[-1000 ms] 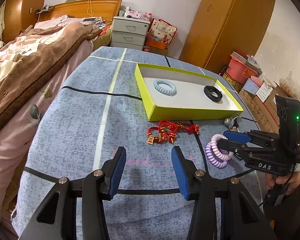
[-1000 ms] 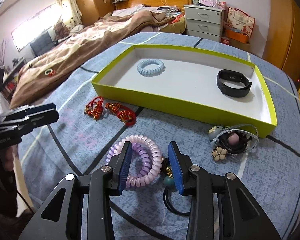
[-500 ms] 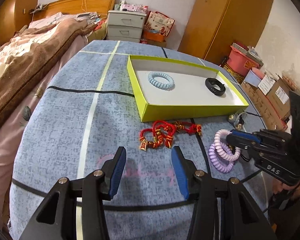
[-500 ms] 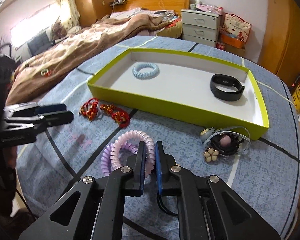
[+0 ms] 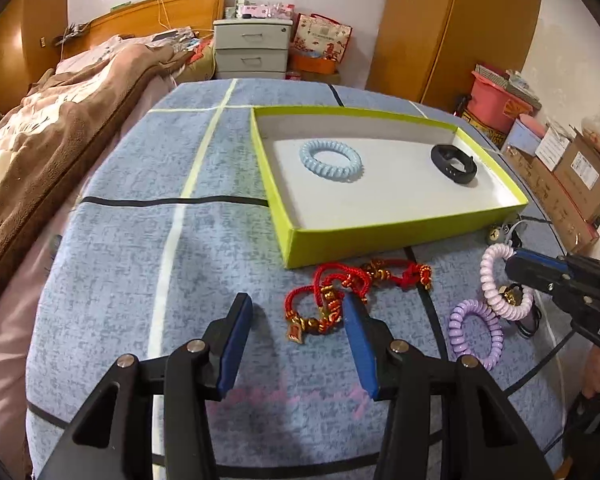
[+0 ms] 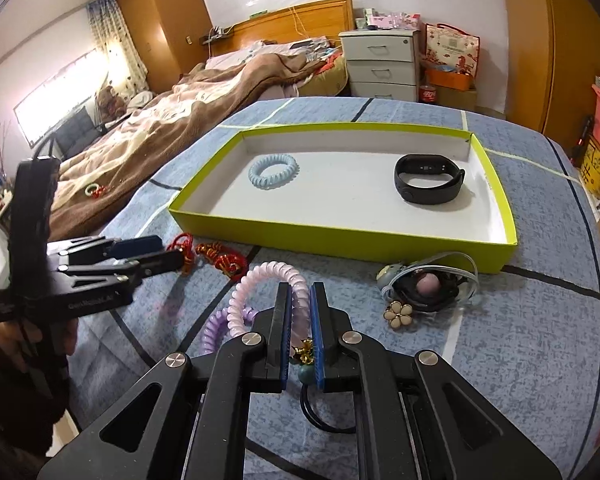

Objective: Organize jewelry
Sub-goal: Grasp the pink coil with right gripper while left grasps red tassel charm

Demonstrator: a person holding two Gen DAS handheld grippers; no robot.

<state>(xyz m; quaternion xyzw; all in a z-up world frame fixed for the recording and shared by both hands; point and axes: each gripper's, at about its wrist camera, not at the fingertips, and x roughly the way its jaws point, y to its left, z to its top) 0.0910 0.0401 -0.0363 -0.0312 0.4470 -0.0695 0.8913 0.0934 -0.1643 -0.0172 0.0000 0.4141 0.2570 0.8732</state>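
Right gripper [image 6: 300, 312]: clamped on the pink coil bracelet [image 6: 260, 280], pads pressing its near arc; its jaws have just been closing, and the coil is between them.
Pink coil bracelet: tilted up off the blue tablecloth [image 5: 140, 260] at the gripped end, well short of the yellow-green tray [image 6: 340, 240]; whether its far end touches the cloth I cannot tell.
Purple coil bracelet [image 5: 476, 332]: lying flat just beside the pink one, untouched.
Left gripper [image 5: 296, 344]: jaws wide apart, holding nothing, poised just short of the red cord bracelets [image 5: 340, 292].
Red cord bracelets: tangled heap with gold charms, on the cloth just beside the tray's near wall.
Done so far: a pale blue coil bracelet [image 6: 273, 170] and a black wristband [image 6: 428, 178] already lie in the tray, well apart.
Left to do: by my judgement most of the job, namely the pink coil, the purple coil, the red cords and the mixed hair-tie pile [image 6: 424, 288] near the tray's corner.
In the way: a black loop with a gold and green bead [image 6: 306, 360] hangs between the right pads below the coil and may come along with it; the tray's near wall must be cleared on the carry.
Around: a bed with a brown blanket [image 6: 180, 128], a drawer unit and wardrobes beyond the table.
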